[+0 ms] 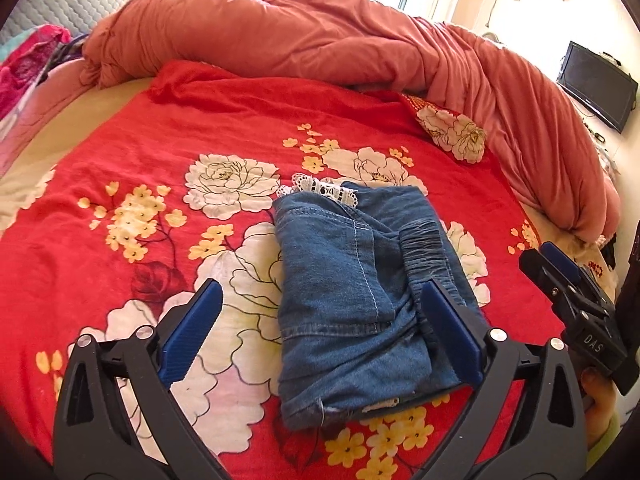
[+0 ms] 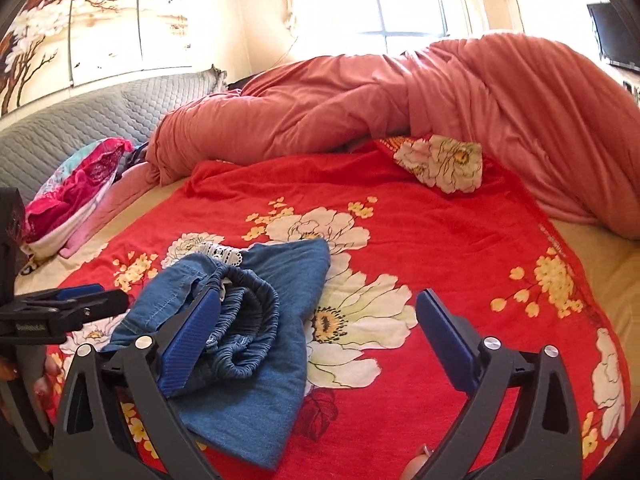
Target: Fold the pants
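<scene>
Folded pants [image 1: 360, 280] partly hidden behind spread, empty jaws of left gripper [image 1: 324, 332] and right gripper [image 2: 320, 340], on flowered blanket [image 1: 120, 152].

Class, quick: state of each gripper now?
Left gripper: jaws open, holding nothing, above the folded pants.
Right gripper: jaws open, holding nothing.

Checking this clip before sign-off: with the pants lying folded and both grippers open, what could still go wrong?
1. The elastic waistband bulges loosely on the folded pants, so the fold may spring open.
2. The left gripper straddles the denim; one blue finger could snag it.
3. The right gripper has a finger over the waistband and may drag it.
</scene>
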A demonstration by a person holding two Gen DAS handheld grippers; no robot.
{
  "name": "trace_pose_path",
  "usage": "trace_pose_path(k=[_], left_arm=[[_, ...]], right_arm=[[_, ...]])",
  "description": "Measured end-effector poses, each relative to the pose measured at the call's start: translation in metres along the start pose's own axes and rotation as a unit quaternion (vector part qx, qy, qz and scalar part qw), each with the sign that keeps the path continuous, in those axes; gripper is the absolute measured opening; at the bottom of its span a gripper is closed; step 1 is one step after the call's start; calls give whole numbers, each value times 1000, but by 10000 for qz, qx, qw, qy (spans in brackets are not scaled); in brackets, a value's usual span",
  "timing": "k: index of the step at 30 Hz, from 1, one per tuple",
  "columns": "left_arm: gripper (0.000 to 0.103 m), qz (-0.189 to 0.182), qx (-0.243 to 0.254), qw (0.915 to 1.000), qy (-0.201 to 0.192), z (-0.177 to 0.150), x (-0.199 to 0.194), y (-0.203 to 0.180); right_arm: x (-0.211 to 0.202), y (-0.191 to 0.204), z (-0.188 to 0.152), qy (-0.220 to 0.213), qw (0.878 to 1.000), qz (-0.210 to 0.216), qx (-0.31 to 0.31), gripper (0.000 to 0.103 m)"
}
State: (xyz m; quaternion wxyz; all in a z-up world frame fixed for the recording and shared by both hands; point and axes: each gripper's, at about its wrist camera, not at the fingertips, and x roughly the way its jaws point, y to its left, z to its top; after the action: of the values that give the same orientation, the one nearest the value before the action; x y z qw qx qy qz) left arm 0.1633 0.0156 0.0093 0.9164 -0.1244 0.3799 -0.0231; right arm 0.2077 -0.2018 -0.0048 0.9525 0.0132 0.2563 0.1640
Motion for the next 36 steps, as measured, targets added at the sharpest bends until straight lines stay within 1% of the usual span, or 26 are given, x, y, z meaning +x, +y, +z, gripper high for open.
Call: trace_pose_path(k=[3,7,12,15,17,20,27,33,36], left_arm=[[94,-3,-22,10000,-48,-3,-8,1],[94,24,0,9999,-167,-9,-20,-1],[94,46,24,9991,-412,-15,-37,-5],[94,19,32,9986,-520,-21,-47,-7],[94,-6,97,9986,-525,-25,-52,-10],[94,-5,167,9985,-518,-32,-57,-13],[94,61,224,9983,-532,-52,-70,-11],[94,89,244,9981,-552,-64,-79,-8],[94,105,265,9981,-547,-70,-81,-8]], right_arm=[[-6,1,0,-98,9999,-99,-50,98],[-23,2,-1,-296,9995,-129,-45,98],[-44,12,-8,-542,9978,-297,-249,98],[-54,17,-10,-568,9979,-268,-170,98],[-60,20,-12,-603,9979,-215,-135,98],[-67,24,-17,-628,9976,-261,-156,98],[-78,25,-32,-555,9980,-317,-12,98],[-90,28,-40,-715,9969,-323,4,98],[-93,29,-45,-726,9969,-311,10,98]])
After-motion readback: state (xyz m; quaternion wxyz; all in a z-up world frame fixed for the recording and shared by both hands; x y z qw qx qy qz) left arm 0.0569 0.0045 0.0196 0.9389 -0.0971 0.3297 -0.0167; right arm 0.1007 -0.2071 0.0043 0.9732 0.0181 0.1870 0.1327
